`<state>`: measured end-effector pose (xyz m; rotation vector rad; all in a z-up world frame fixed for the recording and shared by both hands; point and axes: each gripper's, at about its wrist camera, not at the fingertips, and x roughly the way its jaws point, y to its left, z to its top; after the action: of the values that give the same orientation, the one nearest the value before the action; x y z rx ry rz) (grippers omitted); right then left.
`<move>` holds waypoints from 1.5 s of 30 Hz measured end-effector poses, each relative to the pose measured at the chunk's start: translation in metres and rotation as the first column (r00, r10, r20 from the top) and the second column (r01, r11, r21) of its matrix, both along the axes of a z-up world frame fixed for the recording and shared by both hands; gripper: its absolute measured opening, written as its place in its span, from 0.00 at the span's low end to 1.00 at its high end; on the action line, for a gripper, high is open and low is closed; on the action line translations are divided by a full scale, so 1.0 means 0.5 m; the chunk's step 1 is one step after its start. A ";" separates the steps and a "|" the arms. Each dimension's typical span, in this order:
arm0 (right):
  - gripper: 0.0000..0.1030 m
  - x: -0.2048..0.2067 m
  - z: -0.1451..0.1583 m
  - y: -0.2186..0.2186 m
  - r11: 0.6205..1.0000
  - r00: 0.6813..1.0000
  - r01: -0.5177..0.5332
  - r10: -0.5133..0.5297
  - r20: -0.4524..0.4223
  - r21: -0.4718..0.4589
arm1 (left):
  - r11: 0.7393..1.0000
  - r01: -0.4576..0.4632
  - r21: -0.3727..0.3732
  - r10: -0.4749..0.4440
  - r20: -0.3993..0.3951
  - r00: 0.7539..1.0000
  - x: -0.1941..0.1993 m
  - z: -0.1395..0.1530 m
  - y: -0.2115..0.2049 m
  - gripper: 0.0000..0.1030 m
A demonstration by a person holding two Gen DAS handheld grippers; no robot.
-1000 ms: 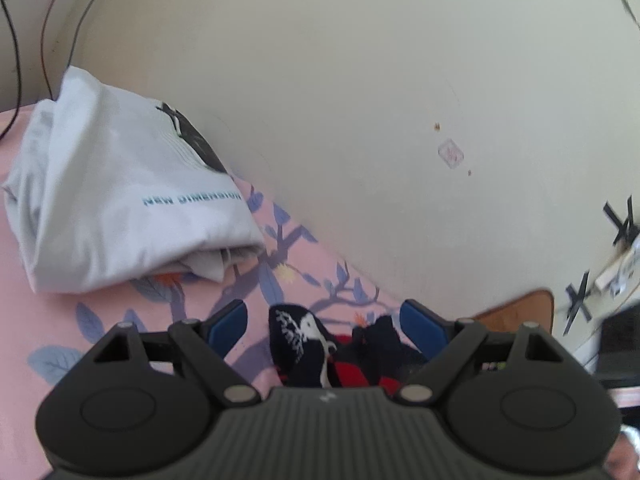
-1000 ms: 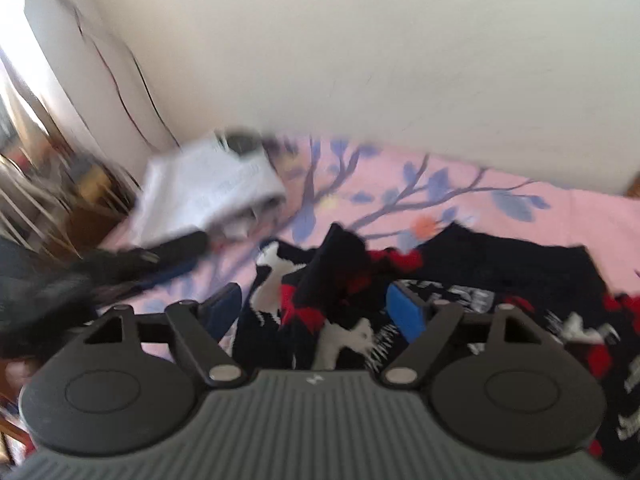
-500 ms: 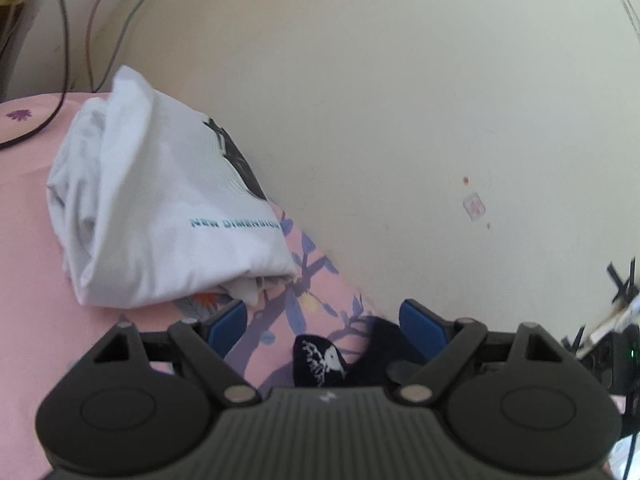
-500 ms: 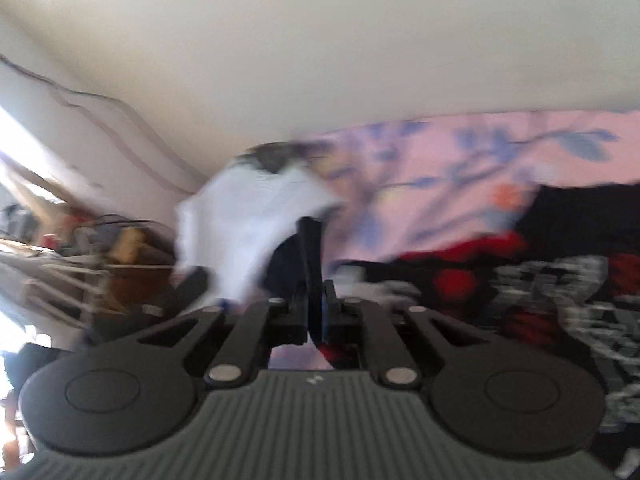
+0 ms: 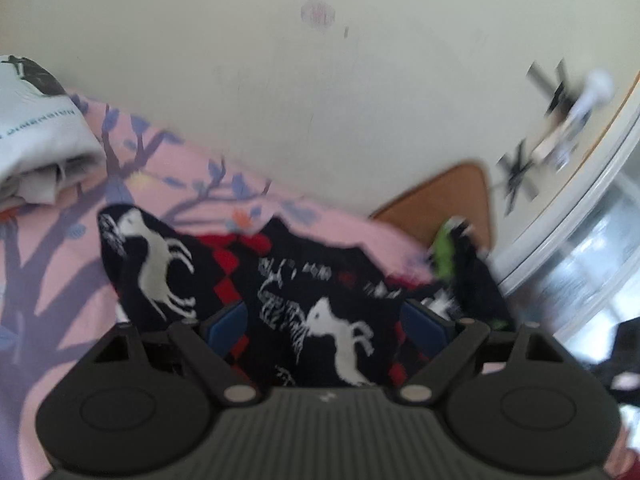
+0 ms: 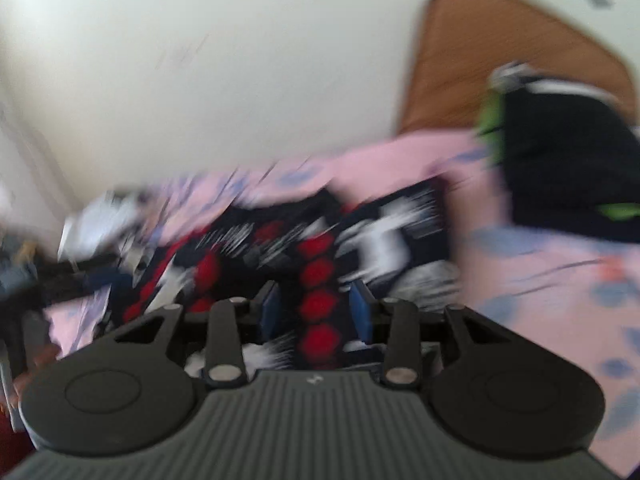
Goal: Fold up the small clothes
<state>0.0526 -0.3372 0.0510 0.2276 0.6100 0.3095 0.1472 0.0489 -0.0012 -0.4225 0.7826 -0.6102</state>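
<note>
Black knit garment (image 5: 288, 280) with white horses and red diamonds, spread on the pink branch-print bed sheet (image 5: 60, 280), one corner standing up in a peak at its left end. Fills the gap under the left gripper (image 5: 324, 320), whereas half a second ago only a small tip showed there. Jaws of that gripper wide apart as before, blue pads (image 5: 224, 326) either side of the cloth, clasping nothing.

White folded T-shirt (image 5: 36, 128) now pushed to the far left edge of the left wrist view, cut off by the frame; earlier sat large and near the middle. Lies on the sheet, well apart from the black garment. Cream wall (image 5: 320, 100) behind, brown board (image 5: 440, 200) at the bed's end, and a dark garment with green trim (image 5: 468, 264) newly in view in front of that board.

From the right wrist, much motion blur. Right gripper (image 6: 316, 304) half a second ago pinched tight on a fold; now jaws part-way apart, with a strip of red hexagons on the black garment (image 6: 320, 272) running between the pads (image 6: 270, 308). Cannot tell through the blur whether the pads touch the cloth. Dark garment with green trim (image 6: 560, 160) at upper right on the sheet (image 6: 540, 280), brown board (image 6: 500, 60) behind it, white T-shirt (image 6: 100, 220) a smear at far left.
</note>
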 end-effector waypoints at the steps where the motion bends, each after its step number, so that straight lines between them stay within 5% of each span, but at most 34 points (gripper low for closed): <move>1: 0.42 -0.002 0.000 -0.027 1.000 0.999 0.030 -0.030 0.012 0.005 | 1.000 -0.002 0.017 0.003 -0.021 1.000 0.006 -0.004 -0.014 0.82; 3: 0.44 -0.002 -0.006 -0.056 0.996 0.996 0.081 -0.080 0.024 -0.028 | 1.000 0.003 0.031 -0.001 -0.047 0.999 0.012 -0.009 -0.030 0.69; 4: 0.49 0.002 -0.012 -0.064 0.994 0.994 0.103 -0.102 0.030 -0.047 | 0.999 0.011 0.049 -0.008 -0.050 0.999 0.009 -0.008 -0.045 0.34; 5: 0.52 0.015 -0.030 -0.056 0.991 0.993 0.121 -0.120 0.022 -0.053 | 0.996 0.007 0.094 -0.002 -0.053 0.999 0.006 -0.008 -0.061 0.13; 7: 0.46 0.056 -0.061 -0.062 0.994 0.993 0.108 -0.109 -0.048 -0.023 | 0.982 -0.036 0.188 0.040 -0.018 0.999 -0.002 -0.004 -0.079 0.11; 9: 0.13 0.080 -0.082 -0.057 0.997 0.993 0.068 -0.065 -0.099 0.026 | 0.969 -0.104 0.223 0.096 0.048 0.994 -0.021 0.013 -0.069 0.10; 11: 0.12 0.061 -0.067 -0.035 0.998 0.997 0.070 -0.069 -0.017 0.010 | 0.961 -0.163 0.224 0.143 0.103 0.984 -0.037 0.029 -0.055 0.11; 13: 0.12 0.064 -0.074 -0.021 0.998 0.998 0.064 -0.064 0.012 -0.020 | 0.930 -0.175 0.322 0.153 0.094 0.984 -0.023 0.012 -0.071 0.12; 15: 0.25 0.086 -0.098 -0.016 0.990 0.996 0.084 -0.085 0.001 -0.113 | 0.905 -0.157 0.394 0.142 0.068 0.988 -0.004 -0.023 -0.091 0.18; 17: 0.30 0.082 -0.085 -0.033 0.991 0.996 0.092 -0.094 -0.014 -0.093 | 0.905 -0.175 0.387 0.155 0.082 0.984 -0.009 -0.021 -0.086 0.19; 20: 0.43 0.029 -0.054 -0.067 0.998 0.997 0.065 -0.066 0.027 0.011 | 0.937 -0.200 0.285 0.191 0.060 0.980 -0.042 -0.001 -0.048 0.32; 21: 0.54 0.007 -0.045 -0.074 0.999 0.999 0.034 -0.035 0.034 0.018 | 0.946 -0.208 0.249 0.196 0.075 0.978 -0.067 0.008 -0.027 0.32; 24: 0.57 -0.050 -0.049 -0.073 0.997 0.998 -0.056 0.058 0.035 -0.059 | 0.955 -0.211 0.210 0.191 0.110 0.975 -0.142 0.045 0.018 0.32; 26: 0.02 -0.079 -0.077 -0.054 0.990 0.997 -0.071 0.071 -0.002 -0.121 | 0.952 -0.218 0.216 0.194 0.124 0.973 -0.195 0.062 0.049 0.32; 29: 0.02 -0.092 -0.089 -0.072 0.987 0.998 0.042 -0.035 0.047 -0.153 | 0.942 -0.226 0.247 0.208 0.098 0.973 -0.267 0.070 0.100 0.31; 33: 0.19 -0.134 -0.082 -0.163 0.985 0.999 0.027 -0.031 0.019 0.169 | 0.934 -0.235 0.270 0.225 0.067 0.972 -0.371 0.072 0.161 0.33; 35: 0.29 -0.167 -0.095 -0.189 0.969 1.000 -0.025 0.025 0.004 0.244 | 0.945 -0.223 0.239 0.220 0.042 0.975 -0.417 0.069 0.180 0.43; 42: 0.29 -0.306 -0.147 -0.198 0.937 0.993 -0.118 0.121 0.011 0.328 | 0.969 -0.166 0.183 0.169 0.003 0.986 -0.549 0.052 0.173 0.49; 45: 0.29 -0.339 -0.152 -0.129 0.952 0.981 -0.192 0.194 0.017 0.239 | 0.969 -0.147 0.200 0.150 0.001 0.989 -0.589 0.045 0.156 0.53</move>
<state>-0.1169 -0.4015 -0.0251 0.4023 0.6018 0.5732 -0.1474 0.1270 0.0211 -0.2976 0.8095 -0.3842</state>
